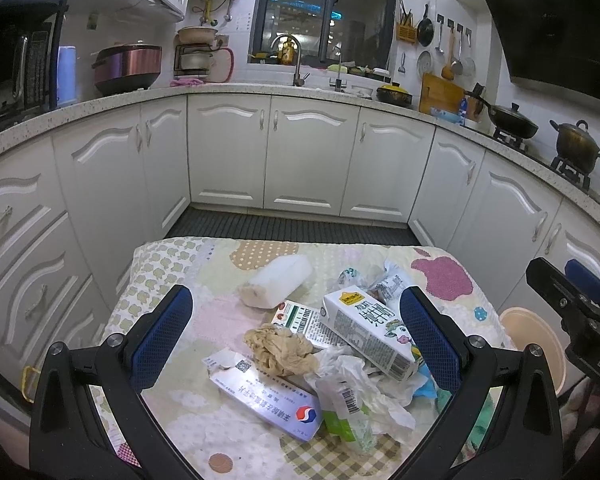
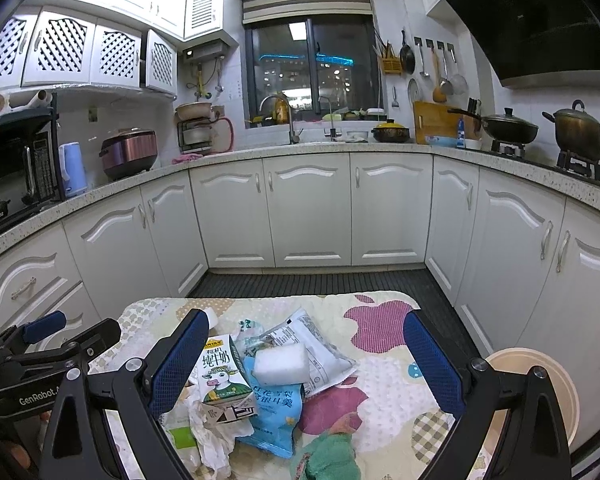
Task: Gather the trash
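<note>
Both grippers gape empty over a trash heap on a patterned cloth.

The left gripper spreads its jaws wide above a crumpled brown tissue; a milk carton lies at 3 o'clock of it, a pill box with a barcode at 6 o'clock. The right gripper, jaws equally wide, hangs over a white foam block lying on a blue snack bag; the carton at 9 o'clock reads "纯牛奶". The neighbouring gripper's body reads "GenRobot". A beige bin sits at 3 o'clock.

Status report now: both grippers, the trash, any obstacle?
Left gripper open, empty. Right gripper open, empty. Trash pile uncollected on table. Bin at right, path unobstructed.
</note>
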Demonstrator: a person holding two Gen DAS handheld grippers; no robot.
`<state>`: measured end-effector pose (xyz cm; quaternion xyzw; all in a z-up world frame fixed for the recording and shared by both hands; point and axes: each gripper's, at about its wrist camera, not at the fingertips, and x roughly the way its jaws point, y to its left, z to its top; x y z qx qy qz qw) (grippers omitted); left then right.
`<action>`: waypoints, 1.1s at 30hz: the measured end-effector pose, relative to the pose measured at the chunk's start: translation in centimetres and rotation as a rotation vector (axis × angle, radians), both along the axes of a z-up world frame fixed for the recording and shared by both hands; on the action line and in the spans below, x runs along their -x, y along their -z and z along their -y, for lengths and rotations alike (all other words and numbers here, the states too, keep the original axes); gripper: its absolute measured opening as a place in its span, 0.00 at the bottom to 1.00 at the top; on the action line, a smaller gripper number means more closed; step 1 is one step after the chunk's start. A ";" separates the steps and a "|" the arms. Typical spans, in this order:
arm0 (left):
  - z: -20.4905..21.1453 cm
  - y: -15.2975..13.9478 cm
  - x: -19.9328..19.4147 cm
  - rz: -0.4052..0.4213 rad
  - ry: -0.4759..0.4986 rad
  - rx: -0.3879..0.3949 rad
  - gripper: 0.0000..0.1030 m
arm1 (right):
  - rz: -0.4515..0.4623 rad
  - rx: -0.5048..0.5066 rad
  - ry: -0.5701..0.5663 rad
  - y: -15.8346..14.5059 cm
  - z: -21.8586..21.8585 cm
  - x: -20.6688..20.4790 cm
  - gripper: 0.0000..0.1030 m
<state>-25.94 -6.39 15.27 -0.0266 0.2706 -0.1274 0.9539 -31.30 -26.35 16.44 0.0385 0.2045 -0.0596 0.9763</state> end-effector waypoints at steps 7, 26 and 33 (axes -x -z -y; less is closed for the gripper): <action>0.0 0.2 -0.2 -0.009 -0.005 -0.003 1.00 | -0.017 -0.010 -0.001 0.5 0.4 -0.4 0.94; -0.4 1.1 -1.3 -0.044 -0.006 -0.008 1.00 | -0.068 -0.026 -0.009 1.9 0.7 -1.3 0.94; -0.7 1.2 -1.4 -0.050 -0.010 -0.010 1.00 | -0.075 -0.024 -0.015 2.1 0.5 -1.4 0.94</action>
